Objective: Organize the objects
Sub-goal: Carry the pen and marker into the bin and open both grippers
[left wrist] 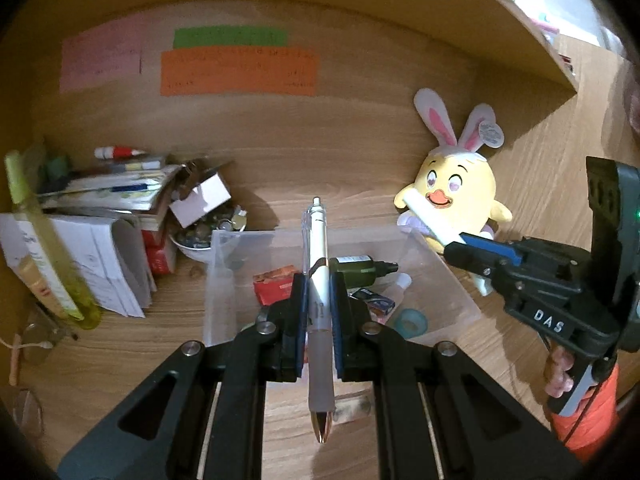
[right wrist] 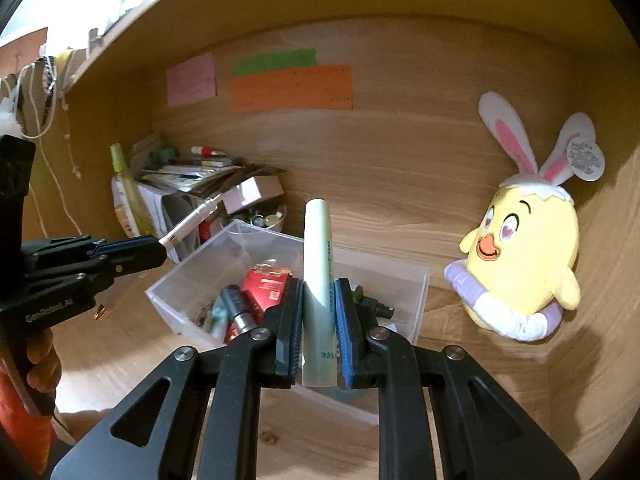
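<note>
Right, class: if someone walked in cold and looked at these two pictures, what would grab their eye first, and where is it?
Probably the yellow chick plush with bunny ears, propped against the wooden back wall on the right. Next, each gripper's load over the clear plastic bin of odds and ends: the left gripper is clamped on a white pen, the right gripper on a pale green tube. Above, pink, green and orange paper notes stand out on the wall.

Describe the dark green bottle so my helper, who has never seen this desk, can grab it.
Find the clear plastic bin in the middle of the wooden desk. The dark green bottle lies on its side inside, toward the back. Its black cap sets it apart from the red packet beside it.
</note>
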